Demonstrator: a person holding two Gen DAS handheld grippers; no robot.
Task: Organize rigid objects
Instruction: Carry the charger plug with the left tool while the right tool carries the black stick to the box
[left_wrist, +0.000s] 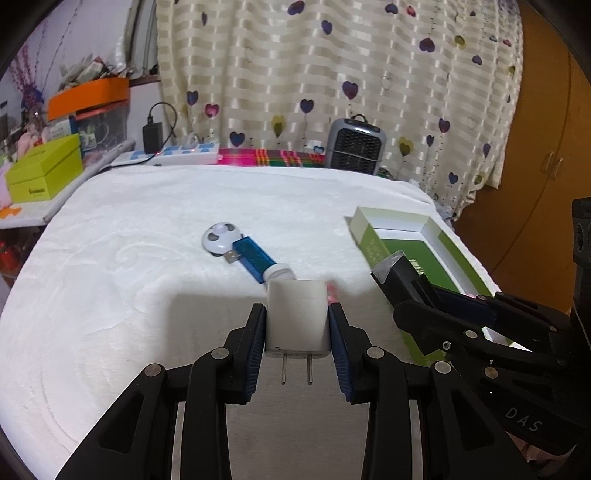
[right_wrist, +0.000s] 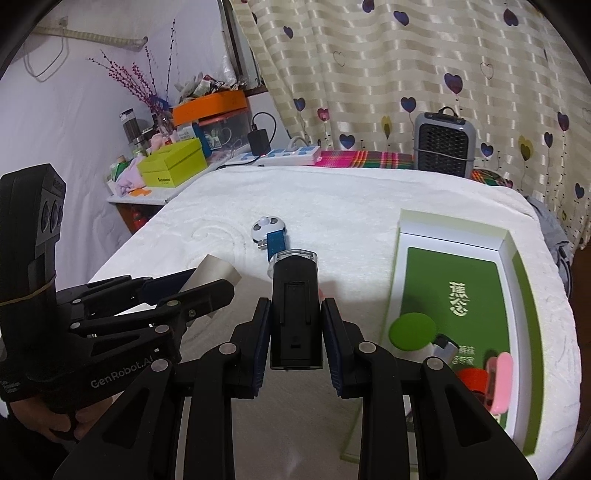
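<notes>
My left gripper is shut on a white wall charger, held above the white cloth with its two prongs pointing back at the camera. In the right wrist view my right gripper is shut on a black rectangular device with a clear front end. The left gripper and the charger show at its left. An open green box lies at the right, holding a green disc, a lighter, and pink and red items. A blue USB stick lies by a white round gadget mid-cloth.
A small grey heater and a power strip stand at the far edge before the curtain. A side shelf on the left carries a lime box and an orange-lidded bin. A hand grips the left tool.
</notes>
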